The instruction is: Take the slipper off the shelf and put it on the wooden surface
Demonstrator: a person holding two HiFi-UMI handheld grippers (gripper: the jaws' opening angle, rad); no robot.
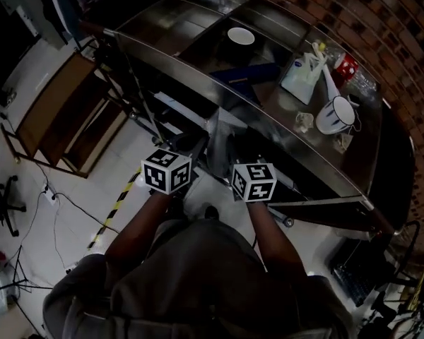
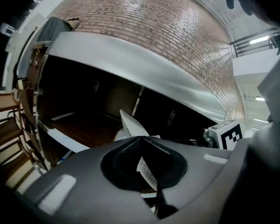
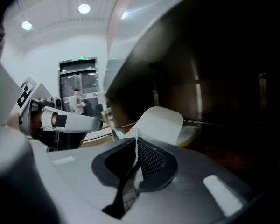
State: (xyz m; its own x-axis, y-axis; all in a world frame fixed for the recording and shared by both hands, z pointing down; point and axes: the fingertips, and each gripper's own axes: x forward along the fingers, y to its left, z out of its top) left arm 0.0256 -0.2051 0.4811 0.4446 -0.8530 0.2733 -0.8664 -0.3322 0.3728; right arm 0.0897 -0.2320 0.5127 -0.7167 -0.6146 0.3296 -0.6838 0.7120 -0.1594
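Observation:
In the head view both grippers reach under the steel table [image 1: 283,129] toward its lower shelf. Only their marker cubes show, the left [image 1: 166,169] and the right [image 1: 254,181]; the jaws are hidden. In the left gripper view my left gripper [image 2: 147,171] is shut on the textured edge of a white slipper [image 2: 130,125], which stands up in front of a dark wooden shelf board [image 2: 84,129]. My right gripper [image 3: 133,164] is shut on a white slipper [image 3: 161,122] too. I cannot tell whether it is the same slipper.
On the tabletop stand a white bowl [image 1: 241,36], a white bag [image 1: 302,76], a white jug [image 1: 336,115] and a red item [image 1: 346,66]. A wooden rack [image 1: 63,111] stands at the left of the table. Cables [image 1: 49,196] and striped tape [image 1: 116,210] lie on the floor.

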